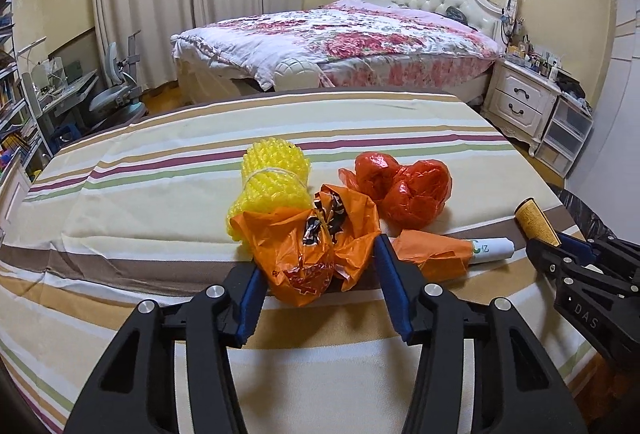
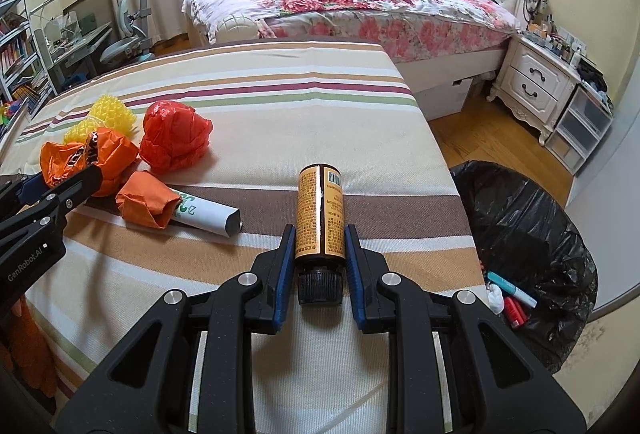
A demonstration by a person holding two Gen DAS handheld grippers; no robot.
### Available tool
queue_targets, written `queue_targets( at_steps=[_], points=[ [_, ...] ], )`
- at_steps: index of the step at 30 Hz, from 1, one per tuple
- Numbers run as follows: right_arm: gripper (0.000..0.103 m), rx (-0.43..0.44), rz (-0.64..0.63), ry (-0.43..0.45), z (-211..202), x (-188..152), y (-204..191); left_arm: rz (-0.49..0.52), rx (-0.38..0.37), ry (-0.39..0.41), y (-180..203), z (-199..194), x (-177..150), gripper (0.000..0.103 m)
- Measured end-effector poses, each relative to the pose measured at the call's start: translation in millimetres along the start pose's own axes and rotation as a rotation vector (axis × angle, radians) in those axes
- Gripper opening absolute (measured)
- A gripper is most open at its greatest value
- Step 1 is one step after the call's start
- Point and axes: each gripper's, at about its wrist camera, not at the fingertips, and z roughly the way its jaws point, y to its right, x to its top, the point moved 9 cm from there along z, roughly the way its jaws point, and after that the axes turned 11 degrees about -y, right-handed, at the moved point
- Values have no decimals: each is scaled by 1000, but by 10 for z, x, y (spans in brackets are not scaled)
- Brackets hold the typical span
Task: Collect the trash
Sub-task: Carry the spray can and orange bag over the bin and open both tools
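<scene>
My left gripper is closed around a crumpled orange plastic bag on the striped mattress; the bag fills the gap between the pads. Behind it lie a yellow foam net and a red crumpled bag. A white paper roll with orange wrap lies to the right. My right gripper is shut on a brown bottle with a yellow label, black cap toward me, held just above the mattress near its right edge. The left gripper shows in the right wrist view.
A bin lined with a black bag stands on the floor right of the mattress, with some trash inside. A bed with a floral quilt is behind, a white nightstand at right, a desk and chair at left.
</scene>
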Motion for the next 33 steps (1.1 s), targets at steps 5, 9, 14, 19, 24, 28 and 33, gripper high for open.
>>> queue_targets(
  at_steps=[5,9,14,19,24,28,33],
  points=[
    [23,8,11,8,-42,-23,-1,0,-8,12,5,-85,-76,49],
    [23,14,18,18,-93,-80,2,-3,-17,26,10,-173,-130,49],
    [23,14,27,28,-150,-145,30,9,-24,40,74,-267,-199,49],
    [23,12,47,40,-217,-182,109,50,-21,67,212,-340,-177,49],
    [23,-6,81,65,-325,-191,277,80,-40,89,401,-403,-106,49],
    [23,-35,118,93,-443,-177,506,111,-73,114,650,-473,-4,49],
    [23,-95,186,131,-599,-157,947,170,-122,154,1085,-541,129,49]
  ],
)
